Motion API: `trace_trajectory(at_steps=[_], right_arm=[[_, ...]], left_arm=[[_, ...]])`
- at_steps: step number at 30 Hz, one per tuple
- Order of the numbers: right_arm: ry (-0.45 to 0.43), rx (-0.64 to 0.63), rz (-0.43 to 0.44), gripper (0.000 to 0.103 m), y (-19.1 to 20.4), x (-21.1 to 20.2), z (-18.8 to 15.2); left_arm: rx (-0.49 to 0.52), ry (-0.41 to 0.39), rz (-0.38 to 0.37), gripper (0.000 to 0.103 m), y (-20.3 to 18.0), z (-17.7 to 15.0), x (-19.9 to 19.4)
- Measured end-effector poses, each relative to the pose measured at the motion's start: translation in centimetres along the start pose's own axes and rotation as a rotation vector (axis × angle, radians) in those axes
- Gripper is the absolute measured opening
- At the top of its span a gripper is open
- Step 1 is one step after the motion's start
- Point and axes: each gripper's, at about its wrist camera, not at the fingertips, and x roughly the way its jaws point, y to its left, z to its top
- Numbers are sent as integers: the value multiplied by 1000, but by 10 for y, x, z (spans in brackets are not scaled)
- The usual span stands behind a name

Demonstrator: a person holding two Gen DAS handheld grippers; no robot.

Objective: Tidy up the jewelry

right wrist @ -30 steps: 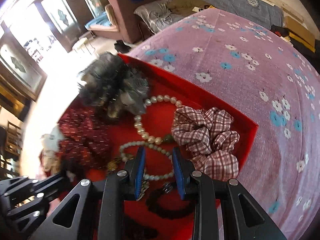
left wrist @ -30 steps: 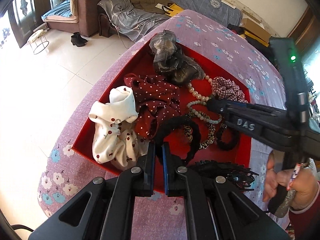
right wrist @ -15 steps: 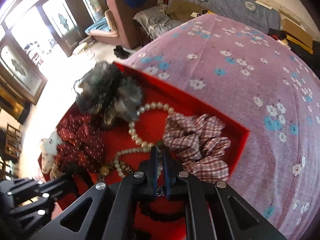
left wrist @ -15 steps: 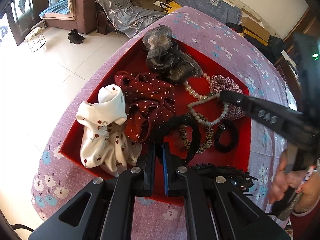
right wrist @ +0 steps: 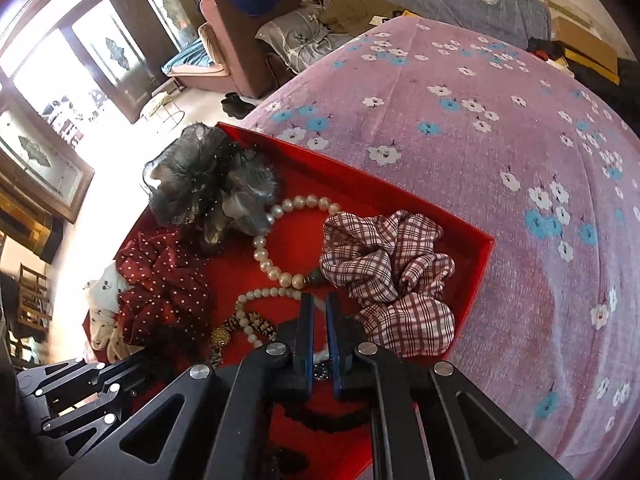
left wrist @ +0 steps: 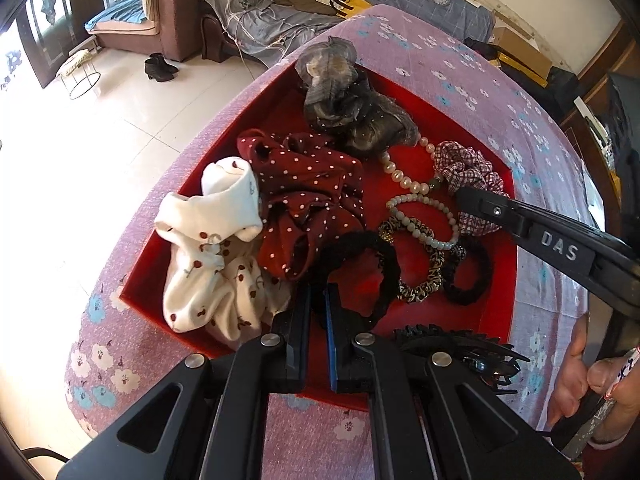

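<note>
A red tray (left wrist: pixel 500 280) on a purple floral cloth holds scrunchies, hair ties and bead bracelets. My right gripper (right wrist: pixel 319 300) is shut on the pale green bead bracelet (left wrist: pixel 416 200), which also shows in the right wrist view (right wrist: pixel 256 294), beside the plaid scrunchie (right wrist: pixel 392 276). A white pearl bracelet (right wrist: pixel 280 240) lies just beyond. My left gripper (left wrist: pixel 318 292) is shut over the tray's near edge, at the black hair tie (left wrist: pixel 360 264); a grip on it cannot be confirmed.
The tray also holds a grey tulle scrunchie (left wrist: pixel 348 104), a dark red dotted scrunchie (left wrist: pixel 304 200), a white cherry-print scrunchie (left wrist: pixel 208 256), a leopard tie (left wrist: pixel 424 276) and a black claw clip (left wrist: pixel 460 344). Sofa and floor lie beyond the table.
My right gripper closed on the pale green bead bracelet and drew back toward the tray's right side, dragging the bracelet. The left gripper stayed shut at the near edge.
</note>
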Motion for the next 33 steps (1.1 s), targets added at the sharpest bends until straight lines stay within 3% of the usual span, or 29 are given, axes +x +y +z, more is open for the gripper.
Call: trace_trajectory(at_steps=[3,7,10,16,27,33], right_arm=[[-21,6,-7,21,-1,-11,-4],[-41,24,-13,25,-2,-26,-14],[-45,50,-15,27,-3,-33,-23],[-63,114,-13,39,-7,-47,-34],[-78,122,-43,45,-3,-67,-59],[-92,125,-42,45,-5,-83,-72]], left_arm=[[-3,-3,-3,15,2,-2,-7],[7,-26,0,41,0,-4,-20],[19,-45,5,45,-2,-5,-30],[48,-82,54,59,-6,-5,-43],[91,-177,161,63,-17,-10,-61],[103,-297,245,73,-30,-18,-87]])
